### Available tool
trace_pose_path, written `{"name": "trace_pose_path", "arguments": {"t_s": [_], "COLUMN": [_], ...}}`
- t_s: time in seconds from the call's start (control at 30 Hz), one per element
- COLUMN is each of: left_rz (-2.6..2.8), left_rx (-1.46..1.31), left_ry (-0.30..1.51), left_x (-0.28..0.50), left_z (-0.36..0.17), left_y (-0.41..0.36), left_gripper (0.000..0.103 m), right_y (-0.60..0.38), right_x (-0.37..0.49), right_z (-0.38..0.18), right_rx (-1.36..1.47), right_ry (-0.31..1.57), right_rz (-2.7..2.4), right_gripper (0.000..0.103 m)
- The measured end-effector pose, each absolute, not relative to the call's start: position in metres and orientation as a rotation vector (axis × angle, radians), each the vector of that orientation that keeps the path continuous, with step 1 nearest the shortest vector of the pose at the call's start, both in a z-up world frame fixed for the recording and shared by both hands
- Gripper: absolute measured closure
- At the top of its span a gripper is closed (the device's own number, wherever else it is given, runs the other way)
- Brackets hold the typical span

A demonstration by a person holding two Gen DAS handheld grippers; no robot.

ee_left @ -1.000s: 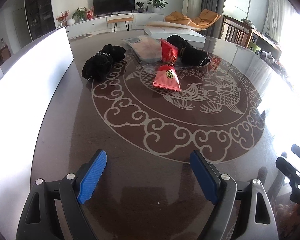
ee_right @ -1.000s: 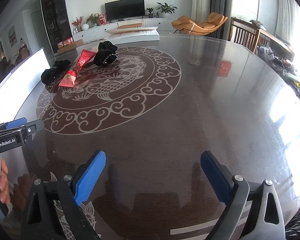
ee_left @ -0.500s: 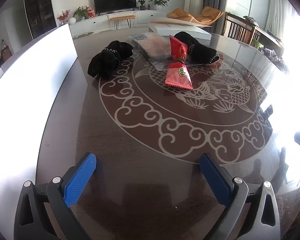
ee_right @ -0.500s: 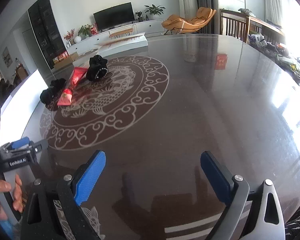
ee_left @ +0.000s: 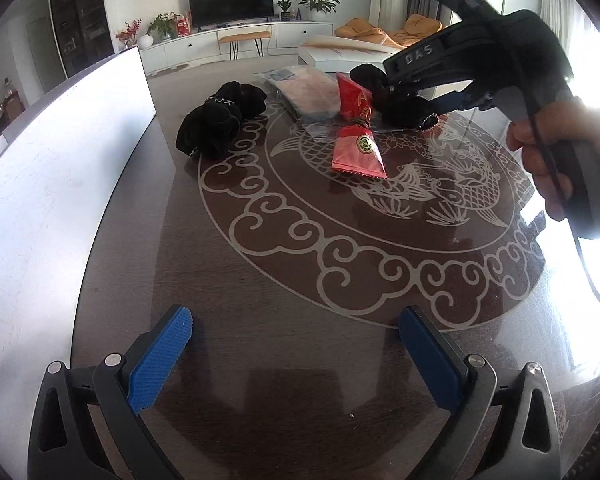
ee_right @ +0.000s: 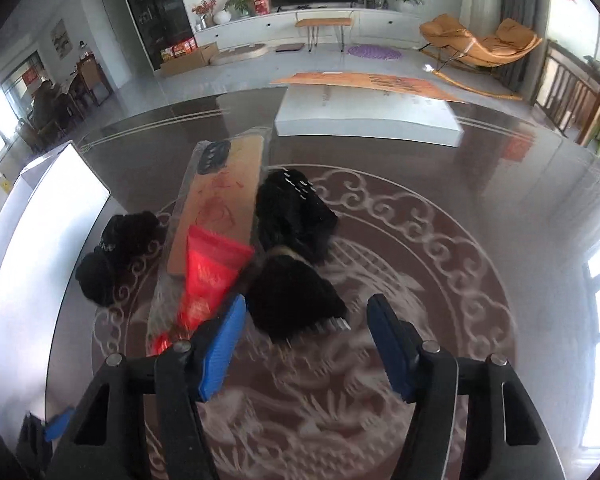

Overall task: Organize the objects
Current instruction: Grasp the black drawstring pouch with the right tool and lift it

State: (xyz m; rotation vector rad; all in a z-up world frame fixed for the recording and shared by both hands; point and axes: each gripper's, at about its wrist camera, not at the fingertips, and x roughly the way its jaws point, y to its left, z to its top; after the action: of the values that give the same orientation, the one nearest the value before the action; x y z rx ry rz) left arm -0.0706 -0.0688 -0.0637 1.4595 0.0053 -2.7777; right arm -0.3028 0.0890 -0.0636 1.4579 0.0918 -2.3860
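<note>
Right hand-held gripper [ee_right: 304,344] half-closing, empty, low-centre above black fuzzy bundle [ee_right: 296,300]; left hand-held gripper [ee_left: 296,344] wide open, empty over worktop [ee_left: 300,280].

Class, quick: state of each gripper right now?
Left gripper: open, holding nothing.
Right gripper: open, jaws just been closing, over the black fuzzy slipper, not gripping it.

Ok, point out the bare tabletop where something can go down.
Free: the dark table between the open left gripper and the red packet, and the stretch right of the scroll ring in the right wrist view. Crowded: the centre, where black bundles, packets and the right gripper cluster.
</note>
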Motion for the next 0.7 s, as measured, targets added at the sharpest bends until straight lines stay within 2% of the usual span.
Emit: {"name": "trace_pose_path", "arguments": {"t_s": [0.03, 0.1, 0.13, 0.23, 0.4, 0.6, 0.67, 0.7], "left_rz": [-2.777, -2.777, -2.777, -2.777, -2.777, -2.775, -2.775, -2.775], "left_rx": [1.459, 1.459, 1.459, 1.459, 1.459, 1.458, 1.458, 1.458], "left_ry": [0.005, 0.005, 0.006, 0.005, 0.005, 0.004, 0.004, 0.003], "left_x": [-0.071, -0.071, -0.071, -0.071, -0.071, -0.071, -0.071, -0.071], "left_z": [-0.064, -0.064, -0.064, -0.064, -0.064, -0.063, -0.063, -0.063], "left_y": [-0.069, -0.069, -0.069, -0.069, -0.069, -0.069, -0.069, -0.069], "left_gripper": [0.0, 0.0, 0.0, 0.0, 0.0, 0.0, 0.0, 0.0], "right_y": [0.085, 0.085, 0.09, 0.113, 0.157, 0.199, 0.208, 0.211], "right_x": [-0.307, -0.309, -0.305, -0.284, -0.216, -0.118, -0.099, -0.098], "right_z": [-0.07, -0.078, -0.076, -0.073, -0.071, -0.073, -0.073, -0.074], "right_rx": [1.488, 1.504, 1.484, 1.455, 1.411, 1.356, 1.349, 1.35], "right_ry": [0.108, 0.134, 0.1, 0.026, 0.079, 0.037, 0.039, 0.035], "right_rz": [-2.365, -2.368, -2.387, -2.433, -2.516, -2.623, -2.665, -2.676], "right_gripper": [0.044, 0.064, 0.066, 0.067, 0.067, 0.066, 0.062, 0.054]}}
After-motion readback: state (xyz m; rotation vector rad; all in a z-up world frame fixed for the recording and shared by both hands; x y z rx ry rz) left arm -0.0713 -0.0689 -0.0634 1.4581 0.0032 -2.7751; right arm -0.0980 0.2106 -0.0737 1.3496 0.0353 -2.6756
